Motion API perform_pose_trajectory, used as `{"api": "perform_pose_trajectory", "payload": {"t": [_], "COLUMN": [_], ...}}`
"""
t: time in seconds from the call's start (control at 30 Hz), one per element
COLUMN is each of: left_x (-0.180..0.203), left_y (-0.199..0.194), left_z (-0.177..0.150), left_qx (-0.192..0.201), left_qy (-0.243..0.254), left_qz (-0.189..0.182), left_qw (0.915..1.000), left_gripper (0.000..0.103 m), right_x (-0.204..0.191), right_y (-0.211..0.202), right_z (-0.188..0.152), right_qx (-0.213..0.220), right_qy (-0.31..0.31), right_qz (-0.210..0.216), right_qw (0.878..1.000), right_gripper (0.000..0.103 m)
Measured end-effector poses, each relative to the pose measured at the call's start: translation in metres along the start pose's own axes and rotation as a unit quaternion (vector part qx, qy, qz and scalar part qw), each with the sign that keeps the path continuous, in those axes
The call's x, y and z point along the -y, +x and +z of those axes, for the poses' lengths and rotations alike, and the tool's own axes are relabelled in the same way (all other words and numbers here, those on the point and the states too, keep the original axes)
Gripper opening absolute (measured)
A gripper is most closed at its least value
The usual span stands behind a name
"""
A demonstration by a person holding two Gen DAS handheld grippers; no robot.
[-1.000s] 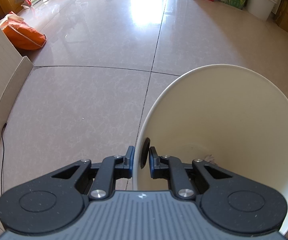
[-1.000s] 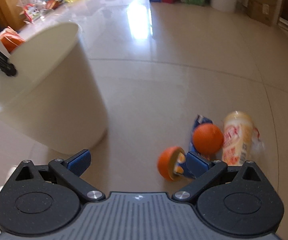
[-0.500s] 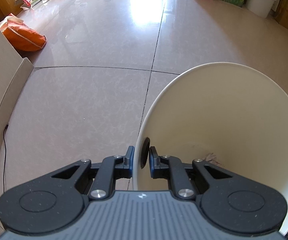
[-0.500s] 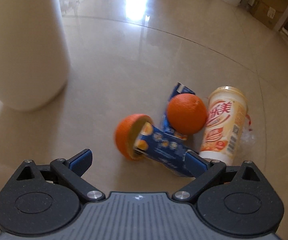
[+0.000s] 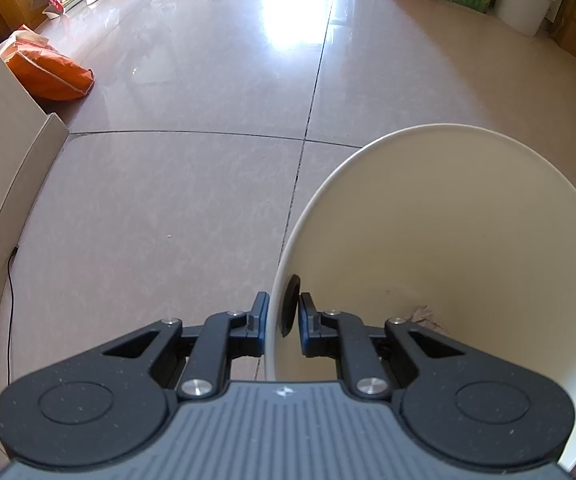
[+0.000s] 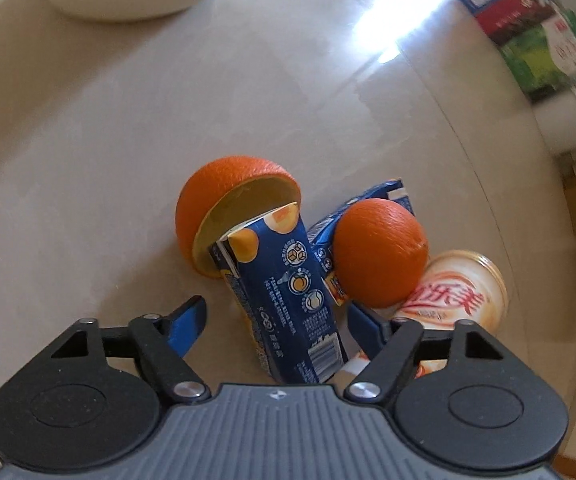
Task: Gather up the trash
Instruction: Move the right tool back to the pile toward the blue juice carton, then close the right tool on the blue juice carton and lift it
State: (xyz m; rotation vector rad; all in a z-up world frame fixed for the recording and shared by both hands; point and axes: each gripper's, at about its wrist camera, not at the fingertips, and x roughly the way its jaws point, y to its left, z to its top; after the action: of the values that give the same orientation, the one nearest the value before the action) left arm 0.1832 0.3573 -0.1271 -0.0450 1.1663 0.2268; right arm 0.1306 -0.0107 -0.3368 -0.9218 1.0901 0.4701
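The left gripper [image 5: 282,316] is clamped on the near rim of a cream-white bin [image 5: 447,240]: one finger sits outside the wall and the other inside it, with the thin rim pinched between them. The bin is tilted, its round mouth opening toward the camera, and a scrap of crumpled paper [image 5: 421,316] lies at its bottom. Beyond it stretches a glossy tiled floor [image 5: 168,200], with an orange bag [image 5: 48,76] by the left wall and boxes well off at the far side.

The right gripper [image 6: 278,322] points steeply down at a small heap of trash on the floor. Its jaws are partly open and closing, and the near end of a blue juice carton [image 6: 288,300] lies between them; the left finger is clear of the carton, while contact on the right side cannot be made out. The carton's far end pokes into a hollow orange-peel half [image 6: 216,208]. A whole orange [image 6: 379,252] sits just right of the carton, resting on a second blue carton [image 6: 383,192] and against a lying milk-tea cup [image 6: 455,296] beyond the right finger. The bin's base shows at the upper left of the right wrist view, well apart from the heap.
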Motion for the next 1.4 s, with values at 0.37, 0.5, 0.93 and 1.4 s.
{"api": "perform_pose_trajectory", "payload": {"t": [0.37, 0.5, 0.93, 1.4], "left_x": [0.006, 0.004, -0.001, -0.001], "left_y": [-0.001, -0.001, 0.0, 0.0], "left_z": [0.0, 0.001, 0.0, -0.001], "left_qx": [0.0, 0.0, 0.0, 0.002], "left_qy": [0.003, 0.0, -0.005, -0.004], "left_qz": [0.005, 0.004, 0.0, 0.0], "left_qw": [1.0, 1.0, 1.0, 1.0], "left_gripper": [0.014, 0.014, 0.014, 0.014], "right_x": [-0.001, 0.001, 0.031, 0.05], "right_y": [0.01, 0.004, -0.028, -0.044], "right_z": [-0.001, -0.002, 0.005, -0.001], "right_qx": [-0.007, -0.011, -0.021, -0.046], "right_qy": [-0.036, -0.031, 0.103, 0.218], "right_qz": [0.004, 0.008, 0.075, 0.112], "right_qw": [0.999, 0.999, 0.992, 0.968], "right_gripper": [0.058, 0.051, 0.045, 0.011]}}
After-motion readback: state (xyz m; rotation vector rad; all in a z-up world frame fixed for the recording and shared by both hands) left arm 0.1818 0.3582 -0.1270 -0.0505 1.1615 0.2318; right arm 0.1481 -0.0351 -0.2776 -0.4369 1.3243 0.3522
